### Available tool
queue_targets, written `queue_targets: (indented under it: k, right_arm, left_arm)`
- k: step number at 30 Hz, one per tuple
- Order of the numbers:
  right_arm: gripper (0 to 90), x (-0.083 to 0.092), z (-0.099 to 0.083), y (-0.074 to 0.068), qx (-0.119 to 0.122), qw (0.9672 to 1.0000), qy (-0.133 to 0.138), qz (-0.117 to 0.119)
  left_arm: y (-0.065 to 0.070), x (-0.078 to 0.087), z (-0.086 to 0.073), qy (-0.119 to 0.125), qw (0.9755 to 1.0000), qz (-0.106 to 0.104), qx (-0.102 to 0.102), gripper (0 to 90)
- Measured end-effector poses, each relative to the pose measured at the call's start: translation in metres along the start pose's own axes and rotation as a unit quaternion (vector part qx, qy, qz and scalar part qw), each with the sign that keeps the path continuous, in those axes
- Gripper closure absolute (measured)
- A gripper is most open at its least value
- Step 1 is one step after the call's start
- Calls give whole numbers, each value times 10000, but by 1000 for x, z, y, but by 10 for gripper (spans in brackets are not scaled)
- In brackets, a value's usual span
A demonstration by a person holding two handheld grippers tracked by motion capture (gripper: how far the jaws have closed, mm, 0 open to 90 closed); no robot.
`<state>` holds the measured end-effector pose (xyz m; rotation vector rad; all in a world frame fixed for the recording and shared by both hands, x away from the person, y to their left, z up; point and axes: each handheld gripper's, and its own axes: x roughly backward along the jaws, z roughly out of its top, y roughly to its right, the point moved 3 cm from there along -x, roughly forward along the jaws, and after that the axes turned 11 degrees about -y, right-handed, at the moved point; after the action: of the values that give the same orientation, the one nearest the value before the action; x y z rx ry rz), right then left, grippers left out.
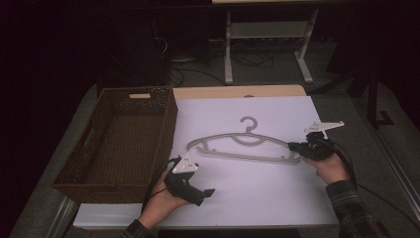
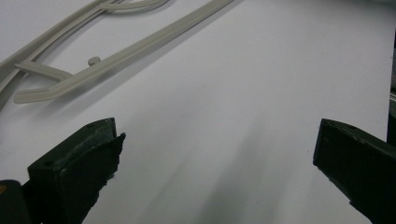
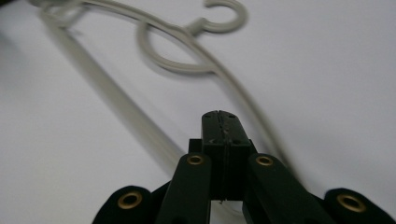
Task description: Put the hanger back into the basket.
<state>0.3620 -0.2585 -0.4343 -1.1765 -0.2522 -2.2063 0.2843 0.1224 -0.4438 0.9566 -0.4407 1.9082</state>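
Observation:
A pale grey plastic hanger (image 1: 246, 155) lies flat on the white sheet (image 1: 247, 193), hook pointing away from me. My right gripper (image 1: 294, 147) sits at the hanger's right end with its jaws pressed together. In the right gripper view the shut tips (image 3: 219, 116) stand over the spot where the hanger's (image 3: 187, 65) arm and bar run together; that end is hidden beneath them, and nothing shows between the pads. My left gripper (image 1: 200, 191) rests near the front edge, below the hanger's left end. Its jaws (image 2: 215, 154) stand wide apart over bare sheet, with the hanger (image 2: 126, 51) farther off.
A dark woven basket (image 1: 168, 124) stands at the left of the table, its right wall close to the hanger's left end. The wooden table edge (image 1: 237, 91) runs along the back. A white table frame (image 1: 267, 29) stands on the floor beyond.

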Motion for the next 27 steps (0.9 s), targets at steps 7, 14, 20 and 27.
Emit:
queue_targets:
  k: [7,14,20,27]
  right_arm:
    - [899,-15,16,-33,249,9990,58,358]
    - [899,-39,25,-55,450,9974,-183,526]
    - [899,-55,29,-62,516,9966,-346,538]
    - [899,-67,28,-64,550,9960,-526,463]
  left_arm:
    - [0,0,0,-4,10000,0,14,0]
    - [0,-1,0,7,10000,-7,31,0]
    - [0,0,0,14,10000,-9,33,0]
    - [0,0,-1,23,10000,-4,48,0]
